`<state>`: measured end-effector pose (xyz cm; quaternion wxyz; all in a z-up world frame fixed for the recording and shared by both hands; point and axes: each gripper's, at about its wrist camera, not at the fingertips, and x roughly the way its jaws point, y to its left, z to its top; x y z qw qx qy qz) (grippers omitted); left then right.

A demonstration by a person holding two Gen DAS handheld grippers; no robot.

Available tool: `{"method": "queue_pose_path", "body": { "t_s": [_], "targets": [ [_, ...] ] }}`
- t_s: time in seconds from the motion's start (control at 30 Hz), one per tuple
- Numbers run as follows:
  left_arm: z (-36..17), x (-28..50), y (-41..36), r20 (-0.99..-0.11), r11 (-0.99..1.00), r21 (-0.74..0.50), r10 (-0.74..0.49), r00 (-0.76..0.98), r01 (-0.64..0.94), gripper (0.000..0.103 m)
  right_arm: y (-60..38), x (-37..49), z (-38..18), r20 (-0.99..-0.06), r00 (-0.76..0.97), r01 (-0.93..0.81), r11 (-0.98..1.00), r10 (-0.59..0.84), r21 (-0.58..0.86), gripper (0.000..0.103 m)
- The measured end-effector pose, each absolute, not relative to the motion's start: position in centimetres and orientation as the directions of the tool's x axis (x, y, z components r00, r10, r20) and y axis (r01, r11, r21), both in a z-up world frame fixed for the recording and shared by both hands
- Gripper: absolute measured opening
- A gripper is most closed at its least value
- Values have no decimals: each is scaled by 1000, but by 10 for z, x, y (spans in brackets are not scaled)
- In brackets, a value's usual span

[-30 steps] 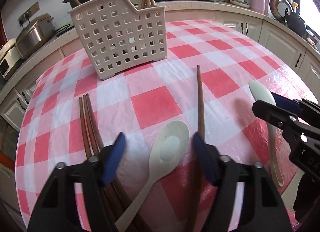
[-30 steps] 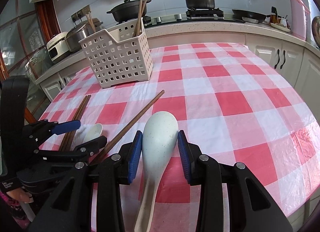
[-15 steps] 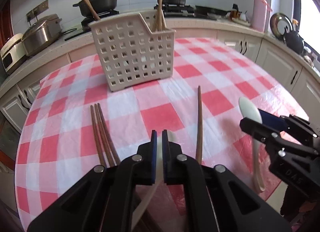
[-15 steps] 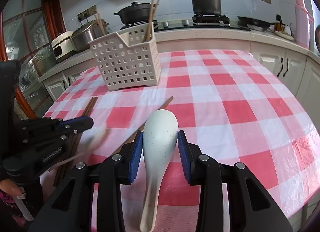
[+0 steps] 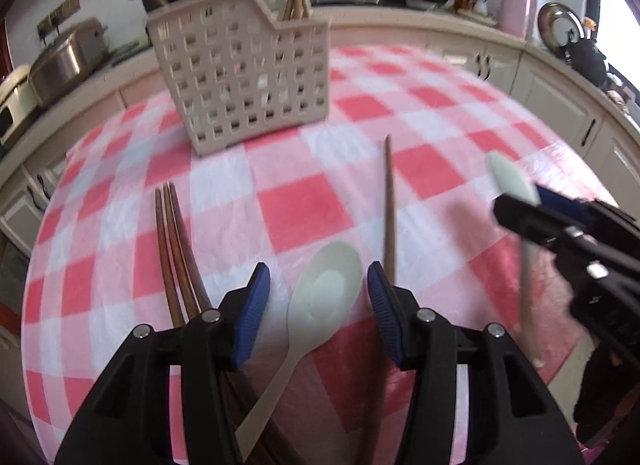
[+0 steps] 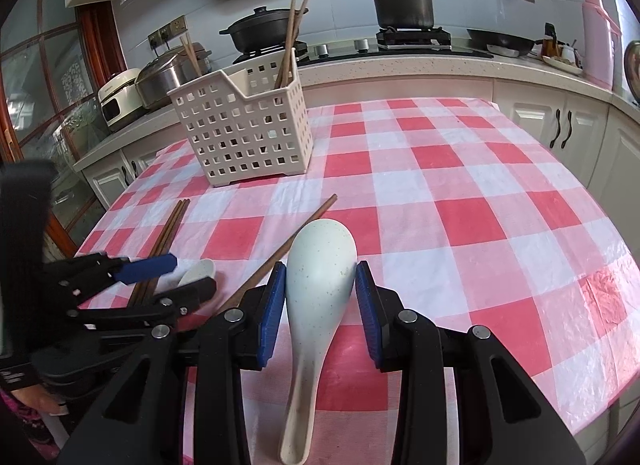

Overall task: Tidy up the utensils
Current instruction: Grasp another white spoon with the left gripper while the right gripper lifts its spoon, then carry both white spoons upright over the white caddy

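Checked table (image 6: 460,193): left tool (image 5: 319,299) spread wide around spoon (image 5: 326,297); right tool (image 6: 321,297) grips 2nd spoon (image 6: 320,265).

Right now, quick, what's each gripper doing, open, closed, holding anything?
Left gripper: open, empty, its fingers either side of the pale spoon lying on the table.
Right gripper: shut on the speckled spoon.

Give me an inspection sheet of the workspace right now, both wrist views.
Surface: red-and-white checked tablecloth, wrinkled.
Job's things: white perforated plastic utensil basket holding brown wooden chopsticks; pale spoon on the cloth; loose bundle of chopsticks; single chopstick.
Clutter: nothing seen.
Grippers: left gripper open over the lying spoon; right gripper shut on speckled white spoon.
Cables: nothing seen.
Surroundings: black pots on stove, pink flask.
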<state>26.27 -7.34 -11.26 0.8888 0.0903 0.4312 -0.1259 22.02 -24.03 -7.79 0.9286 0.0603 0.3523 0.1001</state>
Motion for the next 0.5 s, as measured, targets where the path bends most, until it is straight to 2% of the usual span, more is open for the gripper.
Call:
{"method": "queue_pose_path", "body": {
  "t_s": [0.07, 0.1, 0.17, 0.23, 0.3, 0.5],
  "targets": [
    [-118, 267, -74, -796, 954, 67, -126, 592, 292, 46, -241, 222, -80, -645, 728, -144, 972, 231, 185, 34],
    [-120, 268, -74, -796, 953, 73, -121, 594, 293, 36, -241, 223, -81, -647, 726, -144, 972, 232, 187, 34],
    [-120, 268, -77, -792, 949, 73, -132, 596, 307, 25, -241, 224, -82, -650, 723, -145, 972, 233, 187, 34],
    [-118, 267, -79, -771, 949, 103, -113, 627, 298, 24, -240, 225, -82, -650, 723, -146, 971, 234, 187, 34],
    [-114, 263, -78, -752, 950, 100, -122, 648, 296, 10, -240, 224, -81, -648, 725, -148, 972, 232, 183, 34],
    [-88, 253, -63, -677, 962, 46, -167, 716, 267, 10, -236, 220, -71, -623, 745, -159, 971, 238, 180, 34]
  ]
}}
